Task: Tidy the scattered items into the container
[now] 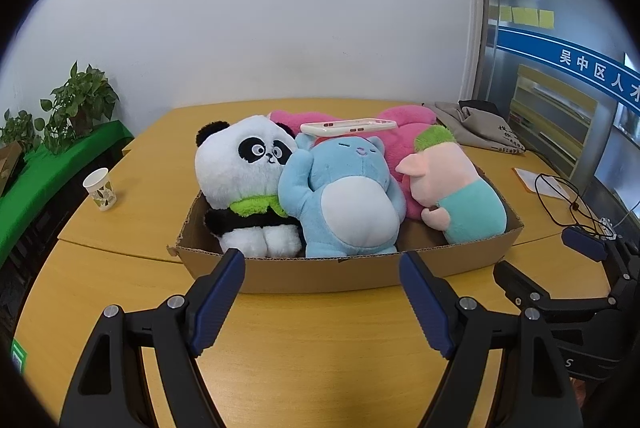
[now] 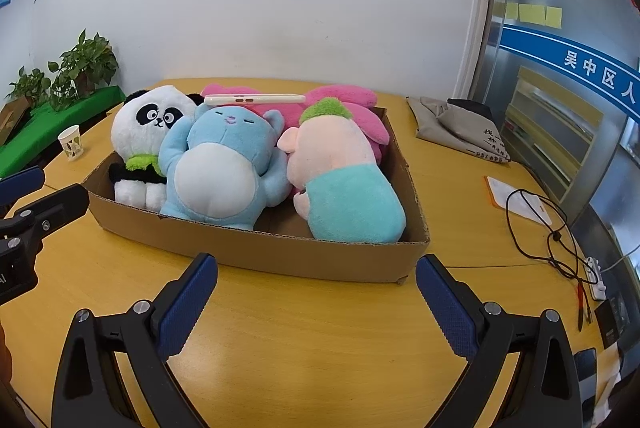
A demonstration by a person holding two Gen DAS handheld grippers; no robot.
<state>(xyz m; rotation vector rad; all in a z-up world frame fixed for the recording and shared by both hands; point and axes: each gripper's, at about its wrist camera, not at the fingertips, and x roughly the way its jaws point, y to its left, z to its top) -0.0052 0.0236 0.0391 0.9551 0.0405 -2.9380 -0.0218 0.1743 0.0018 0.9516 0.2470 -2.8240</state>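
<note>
Left wrist view: the left tongs (image 1: 322, 270) stand wide with nothing between them, hanging over the bench (image 1: 320, 356) just short of the near wall of the cardboard box (image 1: 320, 274). Inside the box lie a panda toy (image 1: 244, 180), a blue toy (image 1: 348, 196), a pig toy (image 1: 456, 192) and a pink toy (image 1: 400, 136) behind them. A white phone case (image 1: 348, 127) rests flat on top of the blue toy's head and the pink toy. At the right edge the right tongs (image 1: 548, 260) show, apparently empty.

Right wrist view: the right tongs (image 2: 316, 292) are also spread wide and empty, near the box's front corner (image 2: 400, 264). The same toys fill the box, and the phone case (image 2: 254, 99) sits on top of the pile. A paper cup (image 2: 72, 143), a grey cloth bag (image 2: 456, 126) and a black cable (image 2: 548, 224) lie on the bench outside the box.

The tidying looks about finished. If anything is left, the balanced phone case seems the weak spot: nudging it down between the toys, with a slow approach from above, would keep it from sliding off.
</note>
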